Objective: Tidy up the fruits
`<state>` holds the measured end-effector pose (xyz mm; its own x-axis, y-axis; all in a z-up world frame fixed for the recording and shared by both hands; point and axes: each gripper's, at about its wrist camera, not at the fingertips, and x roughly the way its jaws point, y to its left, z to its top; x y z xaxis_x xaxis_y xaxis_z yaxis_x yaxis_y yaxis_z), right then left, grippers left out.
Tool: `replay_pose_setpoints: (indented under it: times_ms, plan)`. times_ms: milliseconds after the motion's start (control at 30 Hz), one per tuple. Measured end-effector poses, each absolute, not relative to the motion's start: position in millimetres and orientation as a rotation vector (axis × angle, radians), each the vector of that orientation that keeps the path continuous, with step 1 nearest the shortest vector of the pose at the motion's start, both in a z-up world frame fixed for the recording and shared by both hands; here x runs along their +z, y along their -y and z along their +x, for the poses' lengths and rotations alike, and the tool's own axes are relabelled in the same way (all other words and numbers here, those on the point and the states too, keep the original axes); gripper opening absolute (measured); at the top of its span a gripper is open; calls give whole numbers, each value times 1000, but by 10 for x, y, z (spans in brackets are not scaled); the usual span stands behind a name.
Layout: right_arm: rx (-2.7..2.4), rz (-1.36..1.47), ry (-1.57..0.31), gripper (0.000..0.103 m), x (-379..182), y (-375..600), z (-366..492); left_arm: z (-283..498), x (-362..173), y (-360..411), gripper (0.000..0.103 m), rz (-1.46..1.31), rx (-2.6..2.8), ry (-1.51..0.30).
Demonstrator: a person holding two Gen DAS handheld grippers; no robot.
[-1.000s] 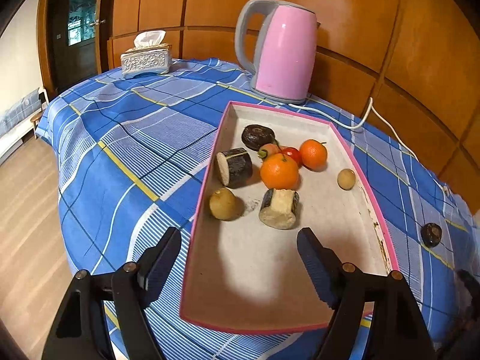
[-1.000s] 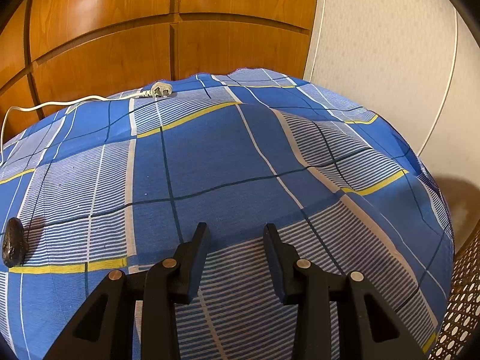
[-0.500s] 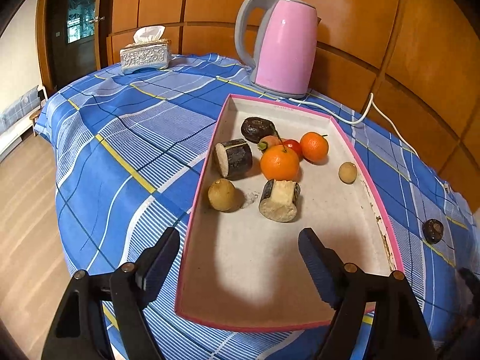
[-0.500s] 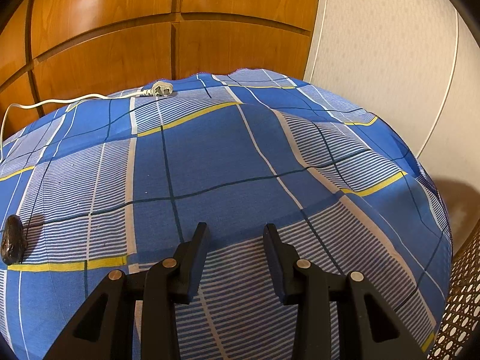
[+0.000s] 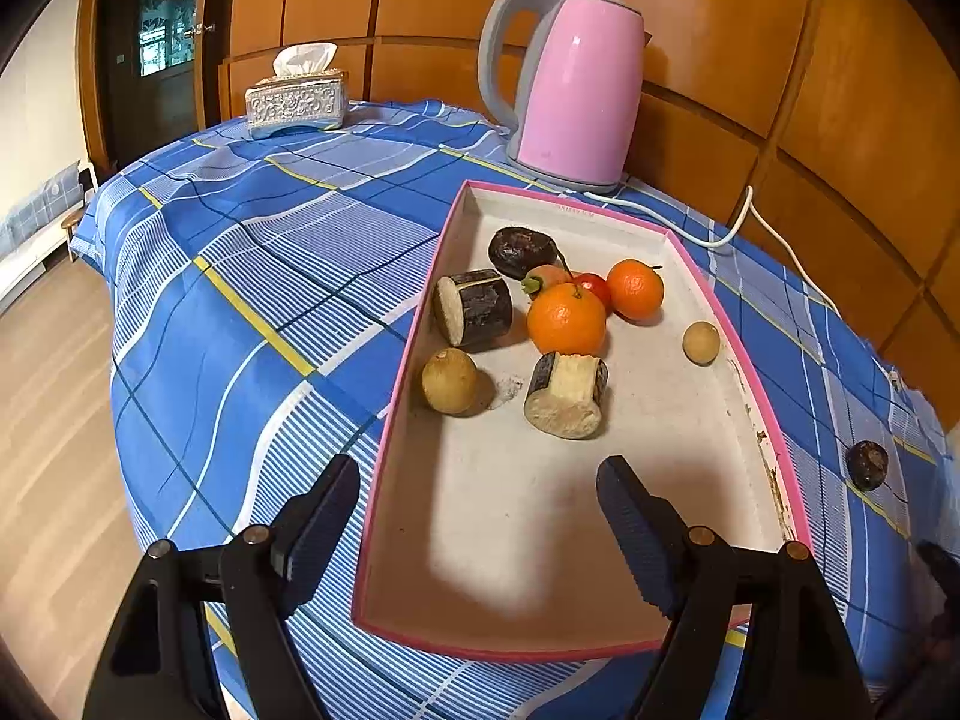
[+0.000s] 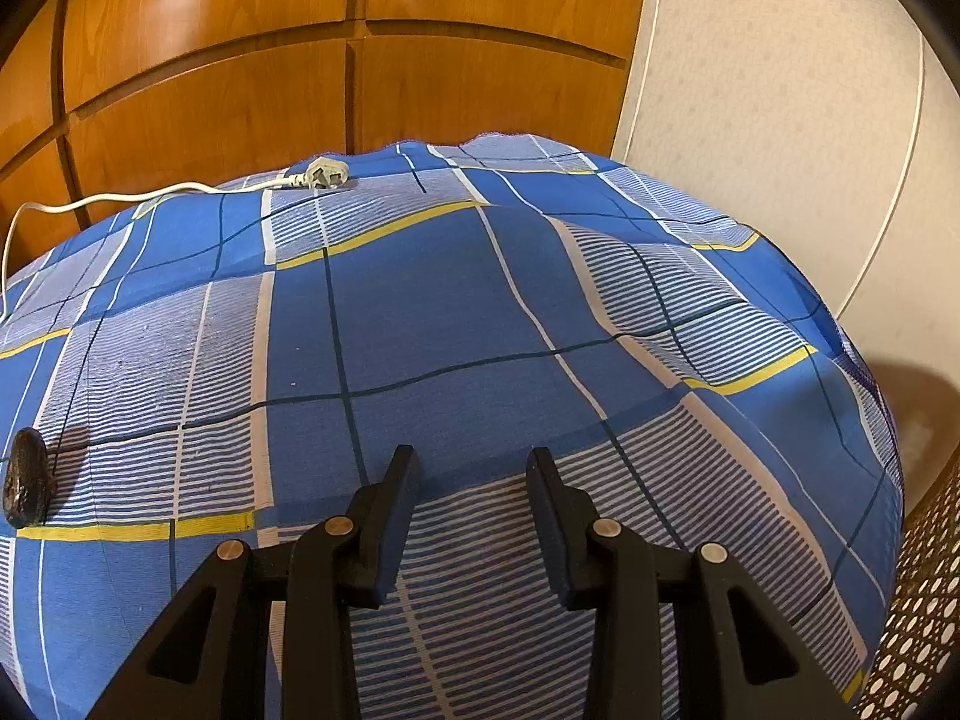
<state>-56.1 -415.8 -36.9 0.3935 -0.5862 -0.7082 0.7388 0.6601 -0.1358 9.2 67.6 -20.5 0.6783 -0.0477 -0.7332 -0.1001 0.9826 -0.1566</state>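
Observation:
A pink-rimmed tray lies on the blue plaid cloth. In it are two oranges, a small red fruit, a dark round fruit, two sugarcane-like stubs, and two small tan fruits. My left gripper is open and empty, hovering over the tray's near end. A dark fruit lies loose on the cloth right of the tray; it also shows at the left edge of the right wrist view. My right gripper is open and empty above bare cloth.
A pink kettle stands behind the tray, its white cord running right to a plug. A tissue box sits at the far left. Wood panelling backs the table. The cloth drops off at the right edge.
The left gripper has drifted slightly back and left, so the tray sits a little further right in view. The right gripper has barely moved.

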Motion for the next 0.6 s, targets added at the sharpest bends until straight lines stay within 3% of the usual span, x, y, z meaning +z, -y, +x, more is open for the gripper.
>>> replay_pose_setpoints:
  times_ms: [333,600]
  plan:
    - [-809,224,-857,38,-312,4132,-510,83,-205,-700,83,-201,38,-826]
    - [-485,336,-887,38,-219,3825,-315,72,-196,-703,83,-201,34,-824]
